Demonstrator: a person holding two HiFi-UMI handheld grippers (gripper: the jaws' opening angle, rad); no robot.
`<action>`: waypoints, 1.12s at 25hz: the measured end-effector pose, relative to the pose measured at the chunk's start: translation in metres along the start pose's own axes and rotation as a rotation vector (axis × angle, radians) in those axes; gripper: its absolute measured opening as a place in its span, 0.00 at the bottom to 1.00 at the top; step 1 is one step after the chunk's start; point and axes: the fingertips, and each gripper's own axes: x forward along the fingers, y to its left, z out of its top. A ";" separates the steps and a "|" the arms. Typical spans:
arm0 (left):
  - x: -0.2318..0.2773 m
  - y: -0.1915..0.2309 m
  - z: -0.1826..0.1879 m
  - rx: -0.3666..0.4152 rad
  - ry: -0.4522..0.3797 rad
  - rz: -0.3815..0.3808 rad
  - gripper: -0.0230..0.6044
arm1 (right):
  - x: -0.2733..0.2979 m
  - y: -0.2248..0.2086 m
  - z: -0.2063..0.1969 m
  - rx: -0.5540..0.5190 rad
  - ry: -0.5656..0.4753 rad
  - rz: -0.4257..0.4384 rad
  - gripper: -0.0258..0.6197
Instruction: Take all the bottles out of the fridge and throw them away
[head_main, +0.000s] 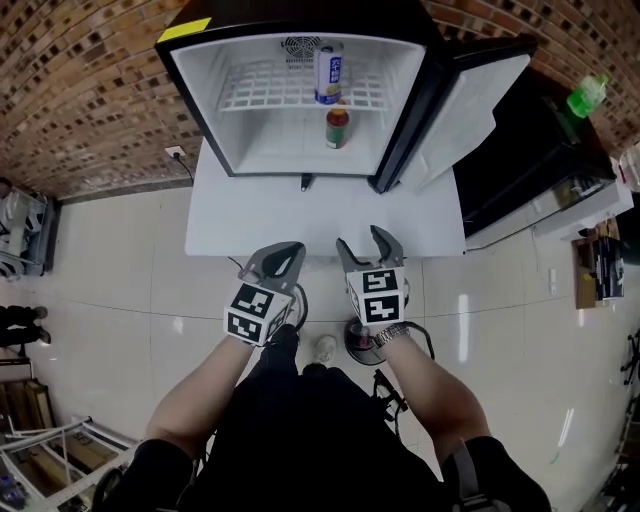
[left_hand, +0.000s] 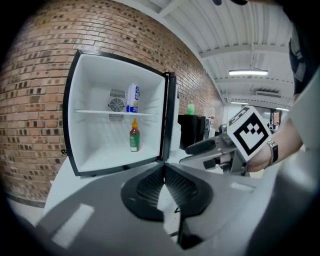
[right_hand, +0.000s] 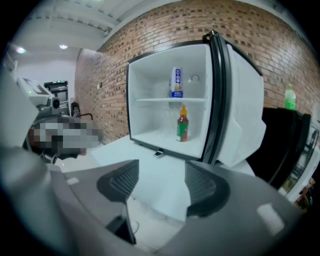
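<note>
Fridge (head_main: 230, 110): open, white inside.
Blue-white bottle (head_main: 328, 73): cylindrical, on wire shelf (head_main: 260, 95).
Sauce bottle (head_main: 338, 128): red, tapered, fridge floor.
Left gripper (left_hand: 164, 167): ribbed fingers together, empty.
Right gripper (right_hand: 161, 172): ribbed fingers apart, empty.

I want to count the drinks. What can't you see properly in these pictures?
White bottle: label writing too small, all views.
Red-capped bottle: label too small too.
Fridge door: nearly edge-on, left gripper view, inside barely shows.
Green bottle: far off, tiny, label unreadable.

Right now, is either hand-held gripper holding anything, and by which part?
Nothing held: the left hand-held gripper is shut empty, the right hand-held gripper open.
</note>
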 end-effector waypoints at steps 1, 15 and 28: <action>0.000 0.007 0.002 -0.004 -0.003 0.006 0.04 | 0.006 0.000 0.008 -0.006 -0.003 0.001 0.49; 0.028 0.091 0.036 -0.007 -0.020 0.014 0.04 | 0.113 -0.031 0.095 -0.021 0.001 -0.047 0.49; 0.046 0.150 0.059 -0.002 -0.037 -0.010 0.04 | 0.199 -0.070 0.117 0.018 0.057 -0.151 0.49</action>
